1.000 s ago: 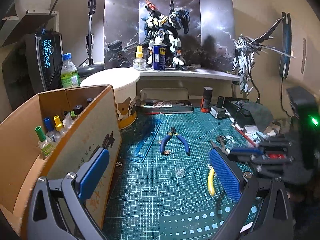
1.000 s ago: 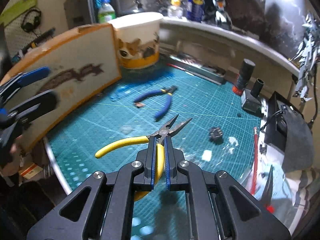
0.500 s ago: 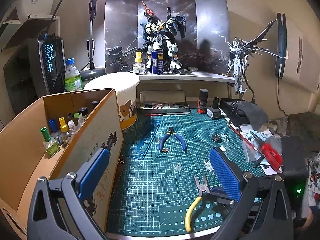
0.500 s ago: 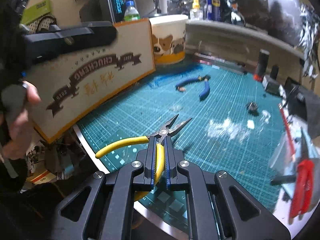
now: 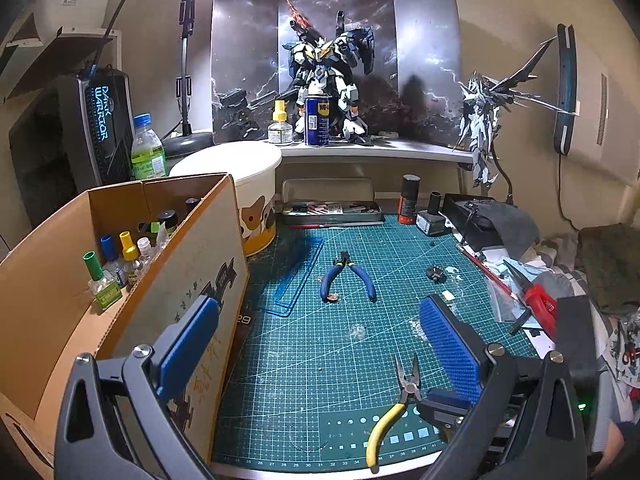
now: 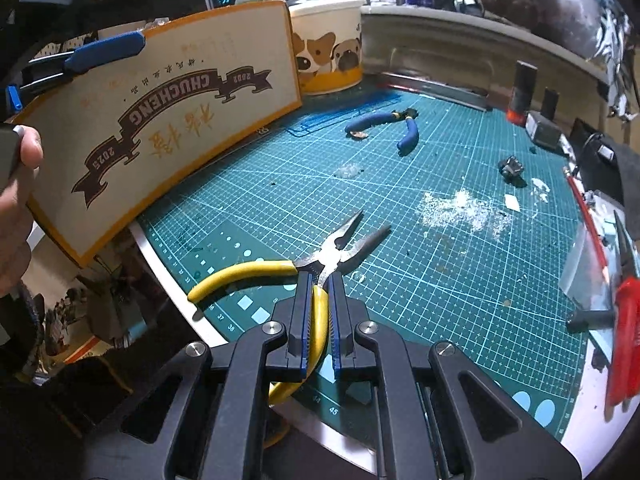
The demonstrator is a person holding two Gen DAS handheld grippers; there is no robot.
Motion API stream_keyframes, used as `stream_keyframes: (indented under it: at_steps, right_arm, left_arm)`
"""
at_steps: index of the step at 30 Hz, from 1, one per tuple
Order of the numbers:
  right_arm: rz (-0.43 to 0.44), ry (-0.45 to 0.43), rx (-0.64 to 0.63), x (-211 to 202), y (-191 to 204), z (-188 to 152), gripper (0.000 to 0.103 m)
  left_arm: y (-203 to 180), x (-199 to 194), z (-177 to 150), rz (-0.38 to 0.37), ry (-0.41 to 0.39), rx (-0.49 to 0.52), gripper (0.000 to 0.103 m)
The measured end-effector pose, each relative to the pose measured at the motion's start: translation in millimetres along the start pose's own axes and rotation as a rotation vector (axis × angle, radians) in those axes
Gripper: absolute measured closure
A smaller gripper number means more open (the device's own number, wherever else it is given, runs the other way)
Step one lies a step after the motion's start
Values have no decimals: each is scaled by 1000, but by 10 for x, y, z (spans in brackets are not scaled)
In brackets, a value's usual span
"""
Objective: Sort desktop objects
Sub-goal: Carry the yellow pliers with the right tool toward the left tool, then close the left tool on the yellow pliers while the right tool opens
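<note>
Pliers sit clamped by one yellow handle in the right jaws, low over the mat. Left jaws gape empty; only their camera shows bottles inside the box.

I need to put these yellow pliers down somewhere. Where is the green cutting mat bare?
Bare: the middle of the green cutting mat, between the blue-handled pliers and the near edge, beside the cardboard box. Crowded: the right edge, around the red-handled tool, and the back by the metal tin.

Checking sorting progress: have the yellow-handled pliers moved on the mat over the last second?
Yes. In the left wrist view the yellow-handled pliers went from level with the blue-handled pliers to the cutting mat's near edge.
</note>
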State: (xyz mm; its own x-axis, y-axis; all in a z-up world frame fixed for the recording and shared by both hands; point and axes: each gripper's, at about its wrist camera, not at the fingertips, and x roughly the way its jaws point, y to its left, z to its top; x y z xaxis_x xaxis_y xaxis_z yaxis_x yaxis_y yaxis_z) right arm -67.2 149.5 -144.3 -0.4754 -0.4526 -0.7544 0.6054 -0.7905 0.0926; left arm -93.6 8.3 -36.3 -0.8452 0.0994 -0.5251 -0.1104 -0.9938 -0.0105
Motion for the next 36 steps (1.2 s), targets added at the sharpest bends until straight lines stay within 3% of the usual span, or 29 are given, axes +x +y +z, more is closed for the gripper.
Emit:
stream_keyframes:
  at_steps: [2,6,11,19,27,36]
  right_arm:
    - [-5,-10,-7,-86,4,15,81]
    - [-24,-57,-4,-399,-12,48,77]
    - [-112,-124,29,-802,-92,-7,63]
    - [-182,-136,128,-1089,-289,-301,59]
    - [-161,-108,189,-1014,-329,-535,58]
    - [-133,-84,207,-868,-279,-616,58]
  left_arm:
    - [-5,-1,2,2,3,-3,2]
    - [-16,4,5,0,9,-1,2]
    - [-59,25,-14,-9,16,7,2]
    - [-303,183,-157,-39,73,38,2]
    - [-537,577,-366,-49,217,23,2]
    - [-691,885,-627,-59,313,30,2]
